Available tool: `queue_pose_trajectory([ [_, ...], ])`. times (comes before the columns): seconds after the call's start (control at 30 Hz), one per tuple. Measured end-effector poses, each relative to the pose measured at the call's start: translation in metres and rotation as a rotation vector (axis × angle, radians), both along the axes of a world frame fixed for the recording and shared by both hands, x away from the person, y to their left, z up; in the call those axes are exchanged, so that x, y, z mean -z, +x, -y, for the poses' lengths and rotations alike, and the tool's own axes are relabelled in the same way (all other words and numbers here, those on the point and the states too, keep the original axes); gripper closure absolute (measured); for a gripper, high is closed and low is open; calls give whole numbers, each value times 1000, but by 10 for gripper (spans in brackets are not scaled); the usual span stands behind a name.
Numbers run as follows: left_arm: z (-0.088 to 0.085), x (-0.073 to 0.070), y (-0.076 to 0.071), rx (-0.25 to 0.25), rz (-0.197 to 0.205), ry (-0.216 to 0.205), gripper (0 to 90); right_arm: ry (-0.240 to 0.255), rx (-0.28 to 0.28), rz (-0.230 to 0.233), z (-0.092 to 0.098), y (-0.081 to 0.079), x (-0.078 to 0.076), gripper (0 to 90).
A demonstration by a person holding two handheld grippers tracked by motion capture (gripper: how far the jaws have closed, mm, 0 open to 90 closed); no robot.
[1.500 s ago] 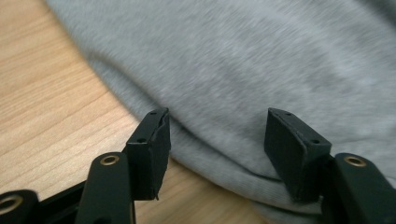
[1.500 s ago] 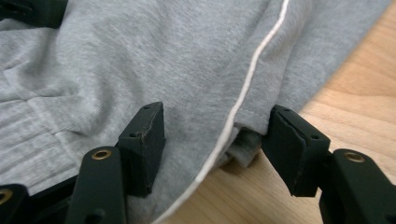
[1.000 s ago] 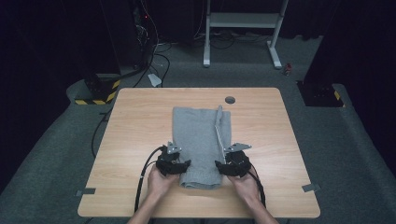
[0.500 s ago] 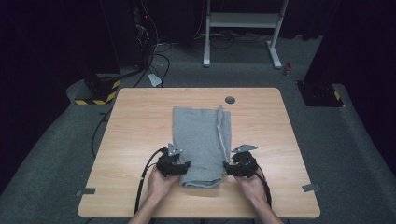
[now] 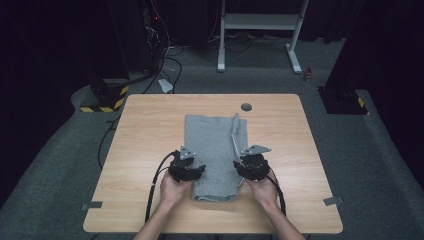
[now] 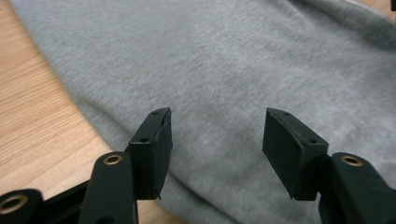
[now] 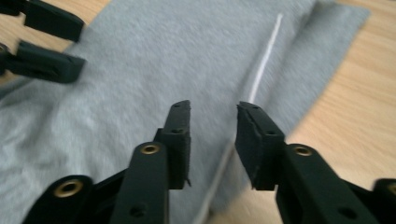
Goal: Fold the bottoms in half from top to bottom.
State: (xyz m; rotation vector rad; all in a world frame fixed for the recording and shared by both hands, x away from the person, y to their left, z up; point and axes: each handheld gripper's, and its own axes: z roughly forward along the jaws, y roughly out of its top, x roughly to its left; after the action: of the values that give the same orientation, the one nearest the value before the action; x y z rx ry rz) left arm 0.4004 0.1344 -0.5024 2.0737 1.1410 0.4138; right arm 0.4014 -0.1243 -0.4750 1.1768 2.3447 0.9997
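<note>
Dark room all around, grey carpet underfoot, and at centre a pale wooden rectangular table (image 5: 150, 130) with a small round dark hole (image 5: 246, 106) near its far edge. Lying lengthwise down the middle of it is a folded grey fleece garment (image 5: 212, 145), its near hem toward the person, a white drawstring (image 5: 233, 137) running along its right side.

Starting at the left: the left hand (image 5: 172, 189) holds the black left gripper (image 5: 192, 171) right at the garment's left edge, close to the near end. Its own view looks straight across the fleece, and the left gripper (image 6: 215, 135) has its jaws standing well apart, pads poised over the cloth, nothing pinched between them.

Across to the right: the right hand (image 5: 263, 190) carries the black right gripper (image 5: 244, 169) at the garment's right edge. Its jaws have just been closing, the right gripper (image 7: 214, 135) now showing a narrow gap with a fold of grey fabric and the drawstring (image 7: 266, 56) lined up beyond; no squeeze visible yet.
</note>
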Motion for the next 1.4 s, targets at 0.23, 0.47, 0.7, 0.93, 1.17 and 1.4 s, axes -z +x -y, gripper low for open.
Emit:
queue_pose_trajectory([
  [0.23,3,9,14,-8,-38,19,424,-36,-6,-32,-10,19,12,735],
  [0.47,4,12,12,3,-41,55,418,-77,48,-74,9,22,24,701],
  [0.7,10,13,-11,55,-19,69,423,-99,17,-80,15,5,27,698],
  [0.93,5,7,-34,75,-41,-12,427,-87,-40,-66,22,-27,18,672],
  [1.17,0,-6,-1,-1,-11,-23,422,-10,-24,-10,11,4,-1,663],
  [1.4,1,4,27,-24,-33,22,425,-12,22,-51,-8,45,16,656],
])
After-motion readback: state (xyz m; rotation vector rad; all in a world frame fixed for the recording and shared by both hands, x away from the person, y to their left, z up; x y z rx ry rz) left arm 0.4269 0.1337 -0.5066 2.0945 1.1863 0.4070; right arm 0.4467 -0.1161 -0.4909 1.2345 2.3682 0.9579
